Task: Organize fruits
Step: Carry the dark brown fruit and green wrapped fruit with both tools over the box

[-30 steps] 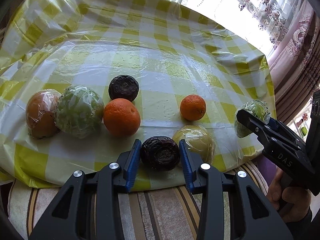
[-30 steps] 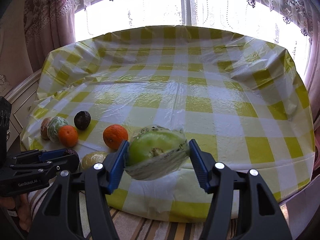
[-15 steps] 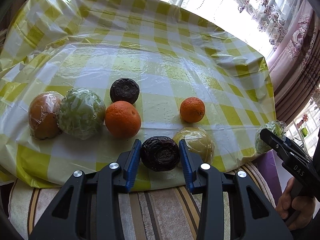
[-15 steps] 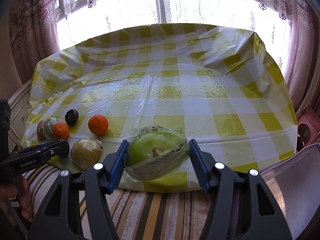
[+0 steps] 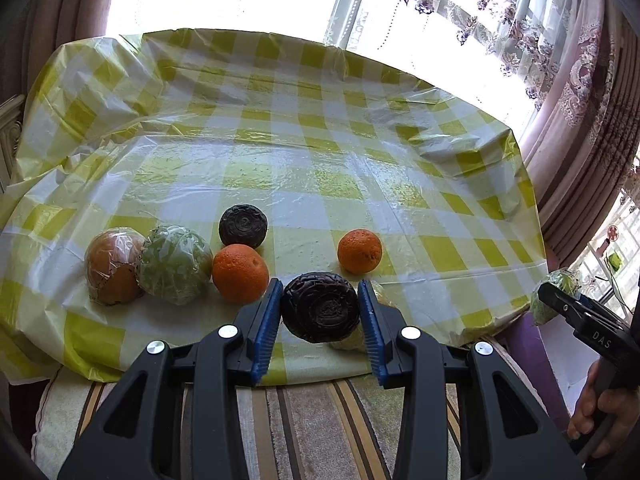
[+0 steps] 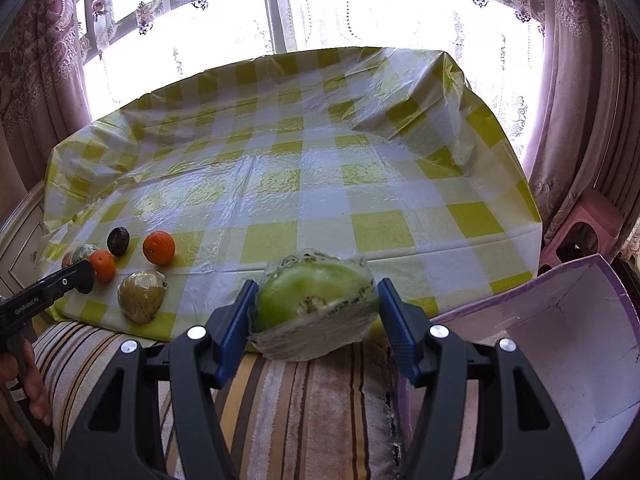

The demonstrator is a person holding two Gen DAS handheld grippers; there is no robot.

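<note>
Two fruits are in hand at once. The right hand-held gripper (image 6: 314, 306) is clamped on a plastic-wrapped green fruit (image 6: 314, 300), pads pressing its sides, and over the last second it has drawn back off the surface (image 6: 360, 184): a second ago the fruit hung above the checked cloth, and now it hangs over the striped cushion (image 6: 304, 408) in front, with an open purple-edged box (image 6: 560, 344) come into view just to its right (presumably where sorted fruit goes, though nothing lies in it that can be seen). The left view agrees, showing that gripper and its fruit retreating past the surface's right corner.

The left hand-held gripper (image 5: 319, 314) is closed partway around a dark wrinkled fruit (image 5: 319, 307) at the near edge, both pads against it. The fruit now sits higher against the pads' background than before, which suggests it has begun to lift; whether it is clear of the cloth cannot be told.

Left on the surface are two oranges (image 5: 240, 274), a second dark fruit (image 5: 243, 226), a wrapped green fruit and a wrapped brownish one at the left, and a wrapped yellowish fruit (image 6: 141, 296) beside the left gripper. By this reckoning the sorting is early, with the green fruit probably heading for the box.
</note>
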